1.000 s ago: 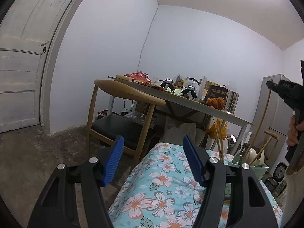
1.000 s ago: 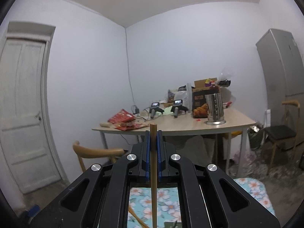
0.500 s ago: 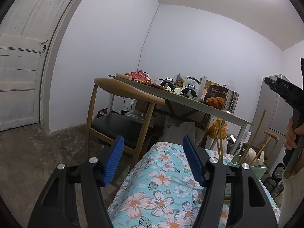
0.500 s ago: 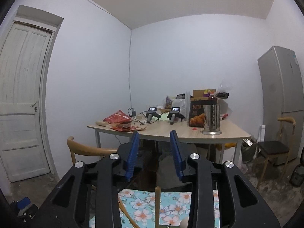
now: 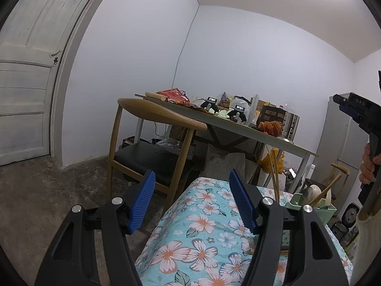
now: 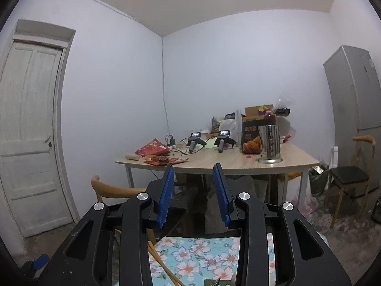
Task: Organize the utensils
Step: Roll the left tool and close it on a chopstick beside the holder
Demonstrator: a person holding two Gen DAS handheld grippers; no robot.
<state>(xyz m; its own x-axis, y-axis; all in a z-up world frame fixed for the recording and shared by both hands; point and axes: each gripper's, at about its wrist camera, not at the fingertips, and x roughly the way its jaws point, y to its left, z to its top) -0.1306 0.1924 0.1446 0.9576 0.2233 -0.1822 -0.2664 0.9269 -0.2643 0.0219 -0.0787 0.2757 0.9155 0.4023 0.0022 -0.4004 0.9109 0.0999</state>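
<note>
A pale green utensil holder [image 5: 309, 206] stands on the floral cloth [image 5: 202, 226] at the right. It holds wooden chopsticks [image 5: 274, 178], a wooden utensil [image 5: 327, 189] and a white spoon [image 5: 315, 190]. My left gripper [image 5: 193, 202] hangs open over the cloth's left part, with nothing between its blue pads. My right gripper [image 6: 194, 193] is open and empty, raised above the holder. In the left wrist view the right gripper [image 5: 354, 112] shows at the right edge, gripped by a hand [image 5: 369, 166]. A wooden chopstick [image 6: 162, 264] leans below the right gripper.
A wooden chair [image 5: 162, 114] with a black seat stands just beyond the cloth. Behind it is a cluttered table [image 6: 238, 162] with a metal canister [image 6: 269, 143], boxes and bags. A fridge [image 6: 352, 109], a second chair [image 6: 350, 178] and a white door [image 6: 31, 131] line the room.
My right gripper was shut on an upright wooden chopstick; it opened, let the stick drop into the holder, and rose slightly. The left gripper has not moved.
</note>
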